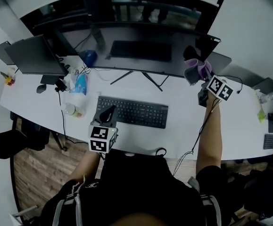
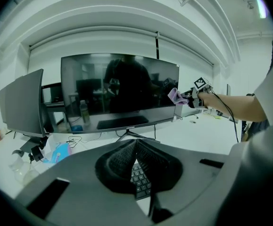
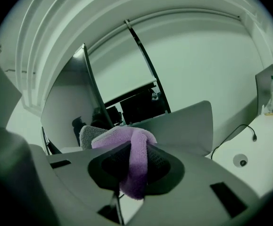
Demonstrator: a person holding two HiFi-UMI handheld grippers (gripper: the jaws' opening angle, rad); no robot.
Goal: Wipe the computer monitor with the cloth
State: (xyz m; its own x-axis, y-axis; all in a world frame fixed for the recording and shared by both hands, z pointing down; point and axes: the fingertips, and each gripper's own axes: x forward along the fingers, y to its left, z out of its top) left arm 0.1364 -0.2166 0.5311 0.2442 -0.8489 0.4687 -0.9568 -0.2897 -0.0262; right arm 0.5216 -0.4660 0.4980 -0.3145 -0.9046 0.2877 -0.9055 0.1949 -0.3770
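Currently right gripper [image 3: 135,163] jaws clamp purple cloth [image 1: 196,70] at right end of monitor [image 1: 141,51]. Screen stretches leftward from jaws along tabletop's [image 1: 183,126] far edge. Left gripper [image 2: 136,161] jaws together, empty, farther off.

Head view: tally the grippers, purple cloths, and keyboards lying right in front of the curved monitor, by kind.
grippers: 2 (left gripper, right gripper)
purple cloth: 1
keyboard: 1
total: 4

We counted two monitors: main monitor [image 1: 141,51], side monitor [image 1: 32,55]; one cloth [image 1: 193,68]; two grippers: left gripper [image 1: 109,112], right gripper [image 1: 197,77].
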